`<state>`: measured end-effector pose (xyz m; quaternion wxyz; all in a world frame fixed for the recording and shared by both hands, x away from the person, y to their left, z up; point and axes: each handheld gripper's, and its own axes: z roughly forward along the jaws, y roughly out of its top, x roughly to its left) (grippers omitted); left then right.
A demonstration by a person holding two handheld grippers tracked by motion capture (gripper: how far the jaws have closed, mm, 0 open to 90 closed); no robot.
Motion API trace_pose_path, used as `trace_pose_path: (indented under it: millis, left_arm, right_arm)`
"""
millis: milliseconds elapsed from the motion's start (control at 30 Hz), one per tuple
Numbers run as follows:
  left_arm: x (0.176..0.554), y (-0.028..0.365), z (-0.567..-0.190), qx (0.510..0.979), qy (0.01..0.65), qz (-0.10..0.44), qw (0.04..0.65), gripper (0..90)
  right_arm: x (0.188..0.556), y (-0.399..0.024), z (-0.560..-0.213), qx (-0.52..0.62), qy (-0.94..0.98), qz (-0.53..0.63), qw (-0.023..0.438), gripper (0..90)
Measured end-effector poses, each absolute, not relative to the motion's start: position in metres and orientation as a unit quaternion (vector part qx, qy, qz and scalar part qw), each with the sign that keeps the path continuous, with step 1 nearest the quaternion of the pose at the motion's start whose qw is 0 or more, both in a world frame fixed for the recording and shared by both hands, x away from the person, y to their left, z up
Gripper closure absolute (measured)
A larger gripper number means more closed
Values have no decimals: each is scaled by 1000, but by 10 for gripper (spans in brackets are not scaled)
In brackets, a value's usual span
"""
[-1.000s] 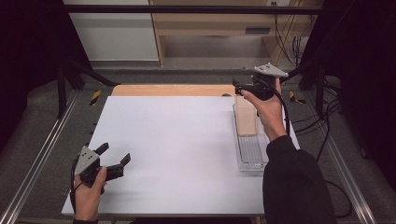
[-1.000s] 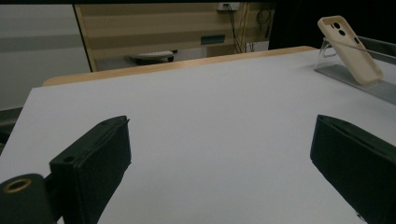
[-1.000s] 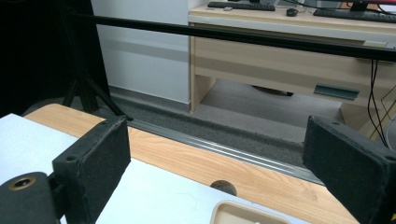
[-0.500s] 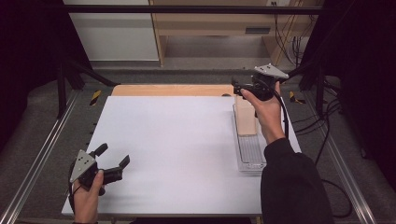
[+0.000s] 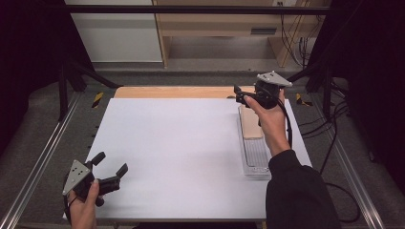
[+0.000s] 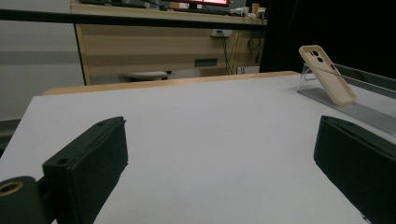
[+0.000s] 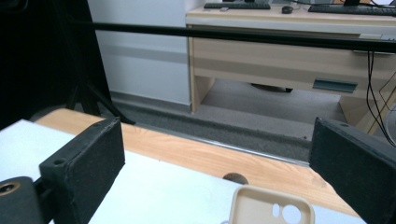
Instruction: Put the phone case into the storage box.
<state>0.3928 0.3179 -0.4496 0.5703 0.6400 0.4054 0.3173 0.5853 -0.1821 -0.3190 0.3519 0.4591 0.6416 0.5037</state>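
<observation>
A beige phone case [image 5: 250, 121] leans on a clear acrylic stand [image 5: 257, 157] along the right side of the white board [image 5: 181, 143]. Its camera cutout faces the left gripper view [image 6: 327, 74], and its top edge shows low in the right gripper view [image 7: 271, 207]. My right gripper [image 5: 239, 94] hovers over the far end of the stand, just above the case. It is open, its jaws have just been opening, and nothing is between them [image 7: 215, 158]. My left gripper [image 5: 112, 163] is open and empty near the board's near-left corner [image 6: 219, 154].
A wooden tabletop strip [image 5: 176, 91] runs behind the board. Metal rails [image 5: 43, 157] flank the table. Cables [image 5: 325, 124] hang at the right. A desk [image 7: 299, 42] stands beyond the table, and a black bar [image 5: 191, 8] crosses overhead.
My left gripper has drifted a little toward the near-left corner of the board. The right gripper stays over the case, with its jaws a touch wider.
</observation>
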Motion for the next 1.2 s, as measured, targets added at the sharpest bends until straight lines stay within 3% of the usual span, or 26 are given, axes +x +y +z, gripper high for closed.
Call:
trace_pose_path:
  millis: [1200]
  left_arm:
    - [398,314,-458,654,412,300,559,24]
  right_arm:
    - [540,-168,-335,455,653,510,325,30]
